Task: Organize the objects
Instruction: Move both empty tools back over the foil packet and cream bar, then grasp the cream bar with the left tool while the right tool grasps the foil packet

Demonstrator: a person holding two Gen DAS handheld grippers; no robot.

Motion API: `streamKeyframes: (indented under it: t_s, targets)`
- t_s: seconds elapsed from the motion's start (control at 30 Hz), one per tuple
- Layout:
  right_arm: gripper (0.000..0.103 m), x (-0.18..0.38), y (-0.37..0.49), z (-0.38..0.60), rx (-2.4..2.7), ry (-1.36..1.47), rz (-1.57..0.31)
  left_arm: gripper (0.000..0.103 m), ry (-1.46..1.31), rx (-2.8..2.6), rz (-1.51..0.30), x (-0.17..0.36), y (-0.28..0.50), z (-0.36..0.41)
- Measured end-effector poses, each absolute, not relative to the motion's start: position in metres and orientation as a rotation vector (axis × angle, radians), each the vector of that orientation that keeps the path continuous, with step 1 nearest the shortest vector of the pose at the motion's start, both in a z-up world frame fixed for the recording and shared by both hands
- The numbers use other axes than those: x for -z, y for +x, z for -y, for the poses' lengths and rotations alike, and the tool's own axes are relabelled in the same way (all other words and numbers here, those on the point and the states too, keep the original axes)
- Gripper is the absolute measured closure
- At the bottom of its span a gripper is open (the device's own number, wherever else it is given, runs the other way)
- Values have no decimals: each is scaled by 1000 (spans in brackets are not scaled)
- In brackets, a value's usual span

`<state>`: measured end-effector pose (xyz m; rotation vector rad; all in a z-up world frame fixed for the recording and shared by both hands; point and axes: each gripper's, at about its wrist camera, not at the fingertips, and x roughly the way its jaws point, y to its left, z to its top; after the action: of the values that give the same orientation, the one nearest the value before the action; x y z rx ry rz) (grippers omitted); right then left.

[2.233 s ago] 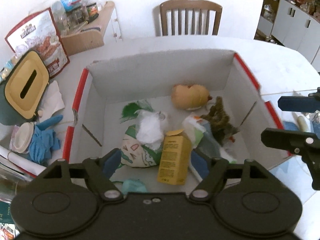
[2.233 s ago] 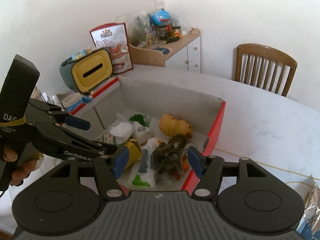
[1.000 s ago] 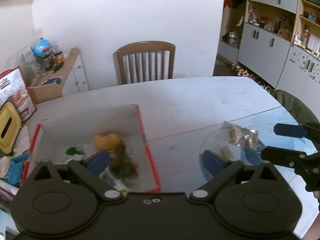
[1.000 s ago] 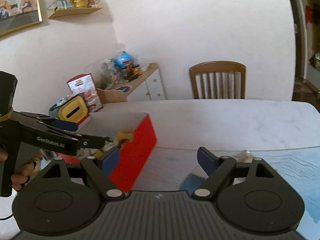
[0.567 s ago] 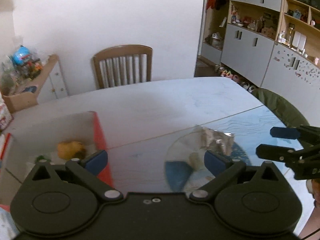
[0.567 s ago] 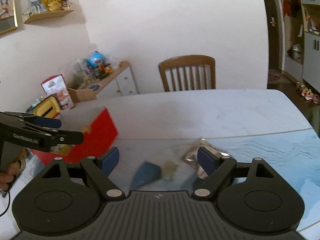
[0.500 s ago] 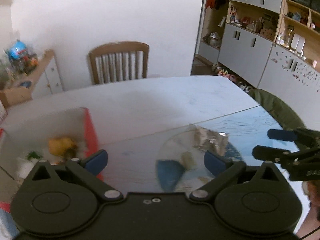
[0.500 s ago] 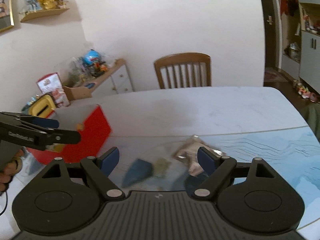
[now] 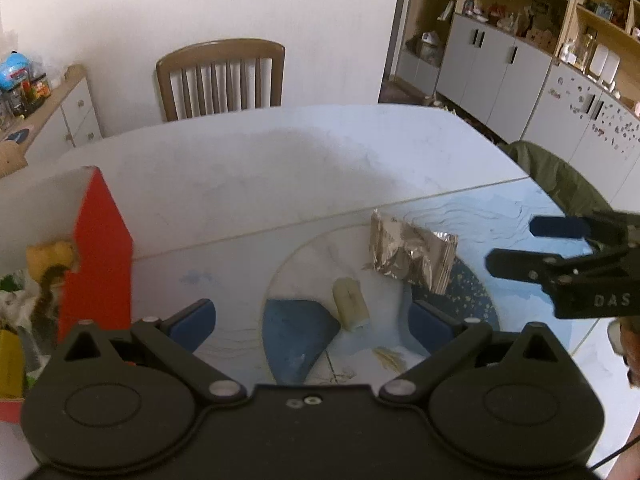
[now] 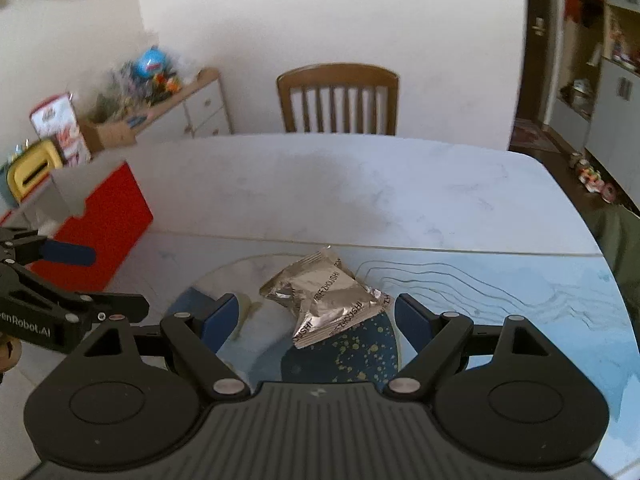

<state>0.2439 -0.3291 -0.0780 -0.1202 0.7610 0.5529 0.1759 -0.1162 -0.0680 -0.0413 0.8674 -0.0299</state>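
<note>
Take the round glass plate (image 9: 476, 280) as your landmark. It lies on the big white table (image 9: 280, 168), whose near part carries a blue-patterned mat (image 10: 520, 292) reaching under the plate. To the plate's left stands the red-sided cardboard box (image 9: 100, 256), open on top, with a yellow plush toy (image 9: 50, 254) and other odds inside, too blurred to name. Beyond the plate, at the table's far edge, a wooden chair (image 10: 338, 98) faces you.

On the plate itself lies the crumpled silver foil packet (image 10: 328, 296), towards its right and far part in the left wrist view — just left of it sits a small pale cylinder-shaped piece (image 9: 350, 304). The two look close but apart.

Your left gripper (image 9: 312, 318) hovers over the plate's near edge with its jaws spread wide, nothing between them. Your right gripper (image 10: 316, 320) hangs just short of the foil packet — jaws wide too, the packet framed between the blue pads (image 10: 218, 320) but untouched.
</note>
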Motion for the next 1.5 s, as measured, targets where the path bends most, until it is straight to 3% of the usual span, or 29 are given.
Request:
streamKeyframes:
  t_s: [0.5,0.8,1.2,1.37,1.5]
  targets:
    - [18,118,315,300,-711,-283,-896,1,-10,20,-925,107,211,127]
    - [18,142,338,286,-740,-357,-939,8,-32,32,-960,126,224,129]
    - [18,162,348,286,-718,-284,-970,27,-25,43,-972,140,237,133]
    - [18,164,346,284,-708,-269,-946,40,-10,56,-969,141,239,136]
    - [25,164,342,285,-687,-260,-931,47,-6,60,-969,143,240,136]
